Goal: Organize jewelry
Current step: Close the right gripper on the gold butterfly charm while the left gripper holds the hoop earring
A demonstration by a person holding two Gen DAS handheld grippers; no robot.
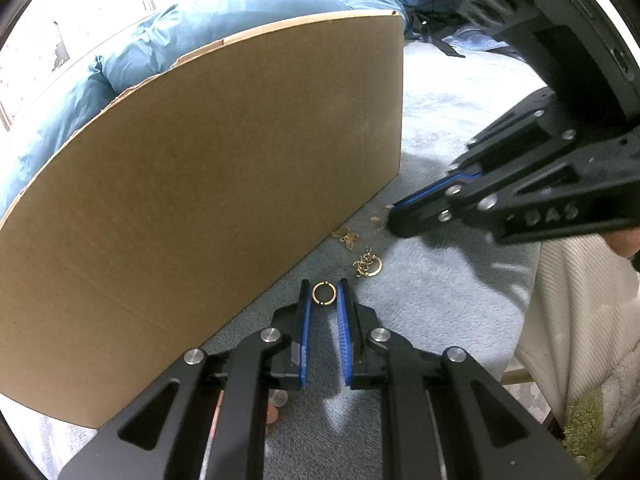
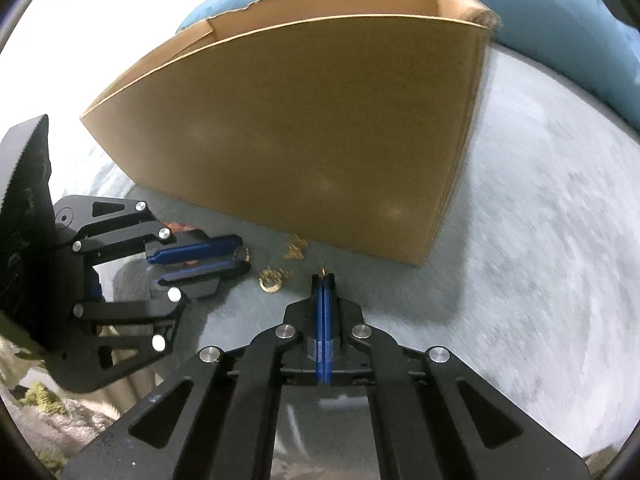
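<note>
Jewelry: a gold ring (image 1: 324, 293) sits pinched in the left gripper (image 1: 324, 286) at 6 o'clock of the box (image 1: 224, 184). Right gripper (image 2: 323, 278) is closed tight, nipping a tiny gold piece (image 2: 322, 270).

Daylight blows out white at ten o'clock in both views. The cardboard box (image 1: 224, 184) bends under fisheye distortion. The blanket (image 2: 540, 260) smears with motion blur at three o'clock; soft shadows pool beneath.

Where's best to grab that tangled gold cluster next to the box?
The gold cluster lies flat on the blanket, so come down from above. Probably pinch its smooth hoop edge, on the side away from the cardboard box, straddling the rim.
</note>
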